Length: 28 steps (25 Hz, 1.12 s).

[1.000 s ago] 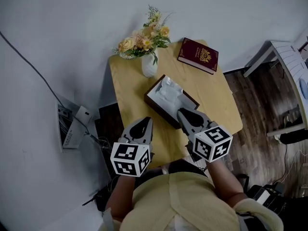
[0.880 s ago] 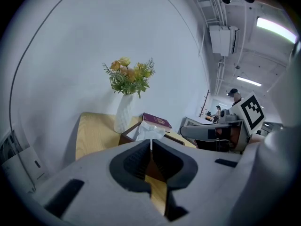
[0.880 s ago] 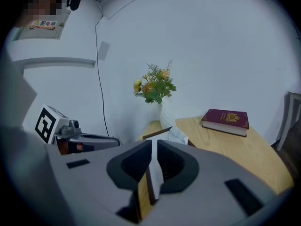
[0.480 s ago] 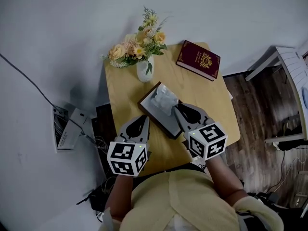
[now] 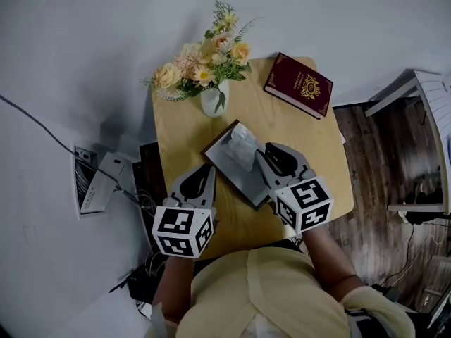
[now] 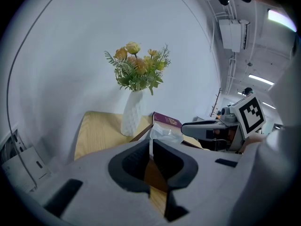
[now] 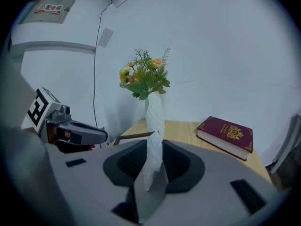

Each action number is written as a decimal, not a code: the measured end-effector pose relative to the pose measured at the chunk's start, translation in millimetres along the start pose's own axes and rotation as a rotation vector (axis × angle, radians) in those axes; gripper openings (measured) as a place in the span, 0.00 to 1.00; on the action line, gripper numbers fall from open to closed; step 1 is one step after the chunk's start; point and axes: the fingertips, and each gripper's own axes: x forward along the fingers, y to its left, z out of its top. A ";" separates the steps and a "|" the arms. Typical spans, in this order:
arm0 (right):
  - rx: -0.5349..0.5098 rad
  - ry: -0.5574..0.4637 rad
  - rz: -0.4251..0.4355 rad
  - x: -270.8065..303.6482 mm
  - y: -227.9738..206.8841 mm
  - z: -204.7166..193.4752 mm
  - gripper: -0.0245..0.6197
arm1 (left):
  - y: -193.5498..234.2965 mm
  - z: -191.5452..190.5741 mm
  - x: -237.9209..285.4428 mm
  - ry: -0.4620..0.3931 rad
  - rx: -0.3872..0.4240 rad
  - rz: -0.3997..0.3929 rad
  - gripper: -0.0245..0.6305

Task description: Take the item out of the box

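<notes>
Now your left gripper, jaws pressed together, hangs over the table just left of the box, the tissue poking from its top, while your right gripper, jaws just opening a little, frames that tissue in the gap, pads off it.

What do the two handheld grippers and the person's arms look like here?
Both the left gripper and right gripper have pale grey bodies tapering to rounded jaws lined with dark pads. Each carries a white cube printed with black square markers. The person wears a pale yellow top, forearms bare. The right gripper's jaws have just been opening, a white tissue in the gap.
</notes>
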 end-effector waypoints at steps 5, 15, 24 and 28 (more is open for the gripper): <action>-0.062 0.038 0.011 12.4 -1.8 -5.2 0.23 | 6.1 -0.7 4.9 0.014 -0.010 0.012 0.08; -0.248 0.128 0.028 29.9 3.7 -5.8 0.27 | 18.5 -4.5 9.9 0.037 -0.030 0.047 0.08; -0.407 0.260 0.062 45.9 5.6 -12.1 0.29 | 27.8 -7.5 16.2 0.056 -0.044 0.057 0.08; -0.458 0.298 0.074 53.1 9.6 -18.3 0.31 | 31.2 -8.3 19.3 0.059 -0.052 0.054 0.08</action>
